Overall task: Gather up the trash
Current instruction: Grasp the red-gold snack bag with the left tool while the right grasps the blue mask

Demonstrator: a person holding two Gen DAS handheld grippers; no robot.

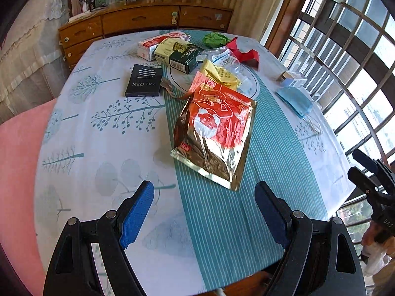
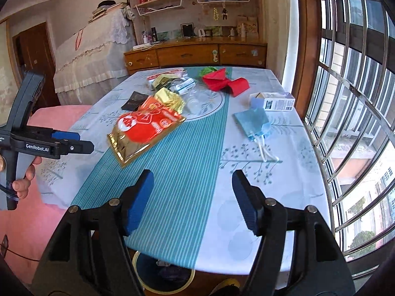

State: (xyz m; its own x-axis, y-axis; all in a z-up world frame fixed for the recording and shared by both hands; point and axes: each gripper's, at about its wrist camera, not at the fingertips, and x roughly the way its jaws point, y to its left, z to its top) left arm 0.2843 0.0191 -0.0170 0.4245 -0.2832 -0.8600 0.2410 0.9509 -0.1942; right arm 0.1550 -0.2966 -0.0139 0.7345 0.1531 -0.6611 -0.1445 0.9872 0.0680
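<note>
Trash centres on a crinkly red-and-gold foil pouch [image 1: 217, 133] lying flat on your worktop [image 1: 98, 128], crumpled yellow wrapper [image 1: 219, 74] behind it, both grippers' ribbed blue fingers [image 1: 135, 217] apart, empty.

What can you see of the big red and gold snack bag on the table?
The snack bag is a shiny foil pouch, red on its printed face with white line drawings and a white round logo, gold along the edges and sealed bottom. It looks crinkled and mostly flat. It lies face up on the teal striped band of the tablecloth, its far end resting against the yellow wrapper and the rim of the plate. Neither claw touches it.
</note>
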